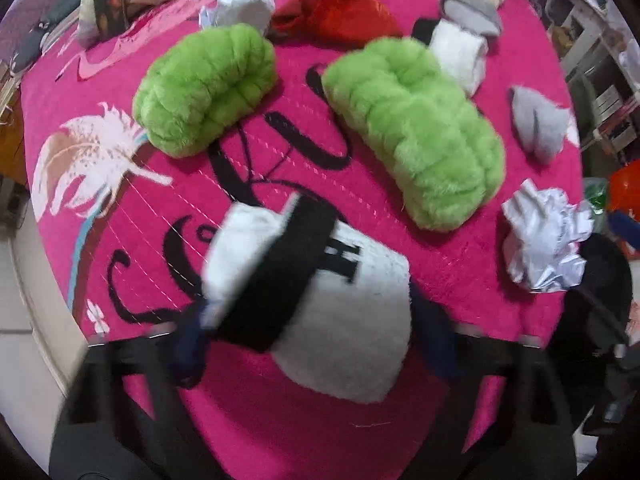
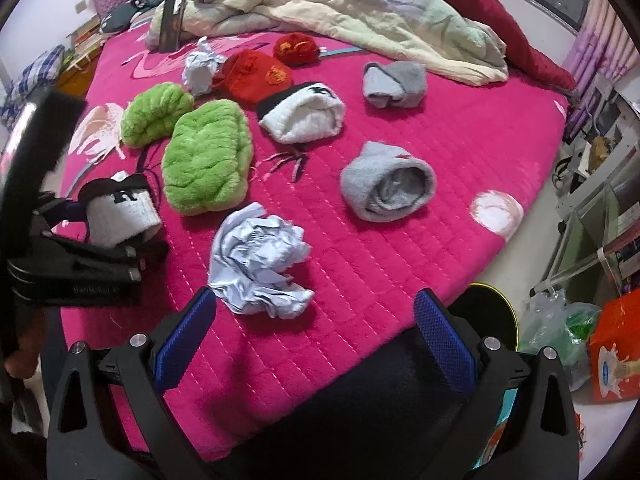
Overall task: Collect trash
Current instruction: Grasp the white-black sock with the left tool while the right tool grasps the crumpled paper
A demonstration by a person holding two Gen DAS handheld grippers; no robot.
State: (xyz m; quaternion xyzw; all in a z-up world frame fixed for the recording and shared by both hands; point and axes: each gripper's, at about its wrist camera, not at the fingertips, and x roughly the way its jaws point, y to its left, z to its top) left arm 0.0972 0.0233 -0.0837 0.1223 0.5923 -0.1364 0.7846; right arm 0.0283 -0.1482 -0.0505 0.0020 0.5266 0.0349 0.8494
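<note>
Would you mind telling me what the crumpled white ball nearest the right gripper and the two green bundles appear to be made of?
Crumpled ball: most likely paper, matte white, with sharp creases and folds. Green bundles: apparently plush synthetic fleece, with long fuzzy pile and soft ribbed puffs.

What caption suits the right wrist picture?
Open right gripper above crumpled paper on a pink bed; left gripper around a white sock.

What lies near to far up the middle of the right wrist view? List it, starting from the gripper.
Right gripper → crumpled paper → large green fluffy bundle → white rolled sock with black cuff → red knitted bundle → small red bundle → rumpled quilt.
</note>
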